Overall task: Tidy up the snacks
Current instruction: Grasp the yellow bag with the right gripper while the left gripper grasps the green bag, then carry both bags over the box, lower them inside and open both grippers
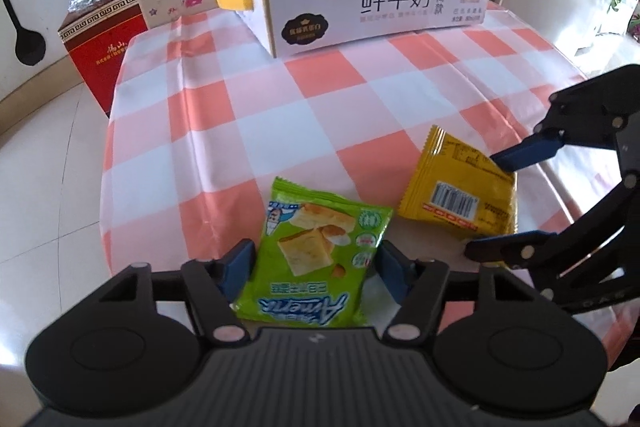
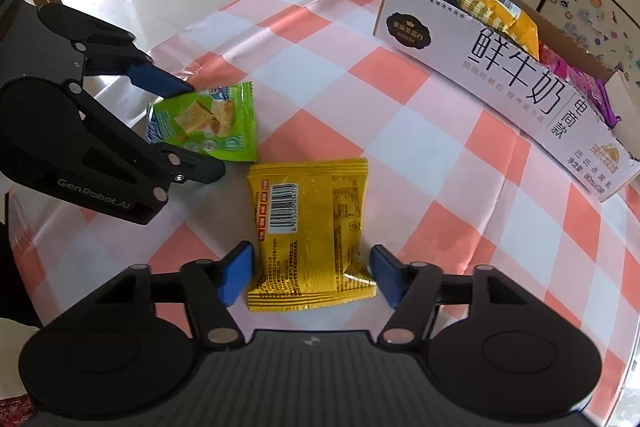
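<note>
Checkered tablecloth [image 1: 304, 107] fills the left wrist view; the left gripper [image 1: 316, 267] pinches the green snack packet [image 1: 320, 251] between its blue pads, near a white carton [image 1: 360, 11] of snacks.

Right wrist view: the right gripper [image 2: 312, 273] straddles the yellow packet [image 2: 308, 227] lying flat, left pad touching, right pad slightly clear.

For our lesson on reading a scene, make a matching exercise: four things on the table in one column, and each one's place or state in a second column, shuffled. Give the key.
Things:
1. green packet
2. yellow packet
3. box
4. tablecloth

Place or state:
A. at the table's far edge, holding snacks
B. between the left gripper's fingers
C. checked orange and white
D. barcode side up, between the right gripper's fingers

Pairs: 1-B, 2-D, 3-A, 4-C
</note>
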`<act>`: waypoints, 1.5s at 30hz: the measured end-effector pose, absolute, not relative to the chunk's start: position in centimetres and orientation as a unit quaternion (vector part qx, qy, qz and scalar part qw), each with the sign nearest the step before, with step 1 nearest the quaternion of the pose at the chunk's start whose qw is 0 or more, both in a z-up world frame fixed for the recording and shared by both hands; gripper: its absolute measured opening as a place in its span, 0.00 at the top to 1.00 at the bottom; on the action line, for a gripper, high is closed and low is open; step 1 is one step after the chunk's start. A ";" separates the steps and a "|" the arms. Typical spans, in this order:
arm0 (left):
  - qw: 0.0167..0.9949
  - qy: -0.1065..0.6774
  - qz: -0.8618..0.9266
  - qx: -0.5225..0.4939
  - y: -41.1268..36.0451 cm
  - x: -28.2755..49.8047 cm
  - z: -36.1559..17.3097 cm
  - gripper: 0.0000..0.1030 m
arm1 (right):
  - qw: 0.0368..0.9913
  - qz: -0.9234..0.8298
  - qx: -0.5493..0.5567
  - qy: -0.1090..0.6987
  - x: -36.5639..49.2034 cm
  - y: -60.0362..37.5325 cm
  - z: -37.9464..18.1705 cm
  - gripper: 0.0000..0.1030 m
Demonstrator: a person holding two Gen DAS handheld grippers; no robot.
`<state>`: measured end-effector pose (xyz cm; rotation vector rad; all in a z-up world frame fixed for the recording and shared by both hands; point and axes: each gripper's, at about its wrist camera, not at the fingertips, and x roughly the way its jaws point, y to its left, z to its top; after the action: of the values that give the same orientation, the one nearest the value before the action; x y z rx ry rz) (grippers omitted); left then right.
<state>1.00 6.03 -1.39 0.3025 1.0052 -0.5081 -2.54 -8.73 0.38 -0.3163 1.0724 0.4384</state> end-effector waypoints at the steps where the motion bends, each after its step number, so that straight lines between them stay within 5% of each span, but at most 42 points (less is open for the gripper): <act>1: 0.835 0.475 -0.239 0.143 6.0 1.0 -1.3 0.43 | 0.825 0.207 -0.148 0.505 -2.5 -8.7 0.4 0.35; 4: 0.836 0.479 -0.233 0.134 5.8 1.0 -1.0 0.51 | 0.826 0.206 -0.145 0.504 -2.5 -8.9 0.5 0.37; 45: 0.897 0.392 -0.163 0.120 2.5 2.6 5.0 0.51 | 0.888 0.162 -0.113 0.416 -0.4 -12.8 6.9 0.41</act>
<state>2.60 2.49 5.00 0.2479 0.8120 -0.3380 -0.36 -12.83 6.92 -0.2348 0.8649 0.3371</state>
